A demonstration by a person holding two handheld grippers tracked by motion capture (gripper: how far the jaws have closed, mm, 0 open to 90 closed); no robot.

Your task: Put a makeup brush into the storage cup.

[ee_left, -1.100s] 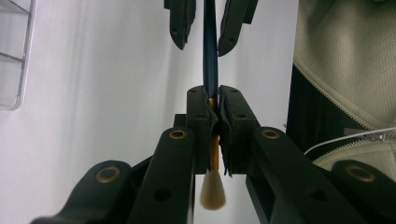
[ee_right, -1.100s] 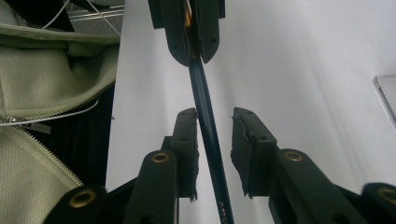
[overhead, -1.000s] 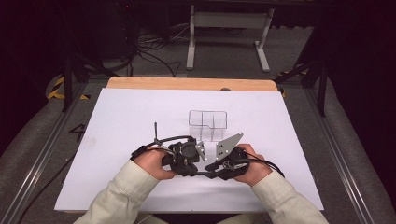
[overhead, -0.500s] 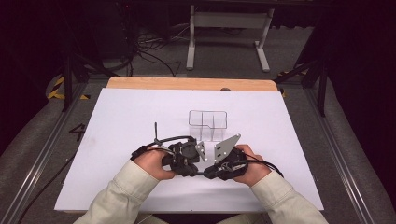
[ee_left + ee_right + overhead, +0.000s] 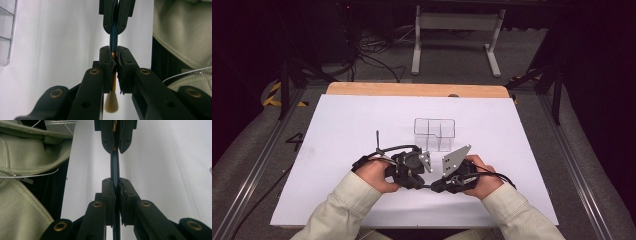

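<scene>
**Two grippers clamp one paintbrush between them**

Nearest to us, two forearms in pale green sleeves point(image 5: 343, 202) come in from the near edge of a white table point(image 5: 337, 125). Each hand holds a black gripper, and the two grippers meet nose to nose just above the near middle of the table.

The left gripper point(image 5: 424, 175) has its jaws closed tight on a thin paintbrush point(image 5: 114, 37). In the left gripper view we see the pads pressed against the brush's gold collar, with the pale bristle tuft point(image 5: 111, 103) sticking out on the near side of the jaws and the dark blue handle running away from us.

The right gripper point(image 5: 435, 186) has just been closing its jaws, and they are now shut on the same paintbrush. In the right gripper view its pads pinch the dark blue handle point(image 5: 115, 167), which runs straight on into the left gripper's jaws facing it. So the brush is held off the table between the two grippers, bristle end at the left gripper, handle end at the right one. A grey three-cornered plate point(image 5: 455, 160) stands up on top of the right gripper.

Just beyond the grippers, a clear plastic box point(image 5: 434, 133) with compartments sits on the table. Farther off we see the table's wooden far edge point(image 5: 412, 89).
</scene>
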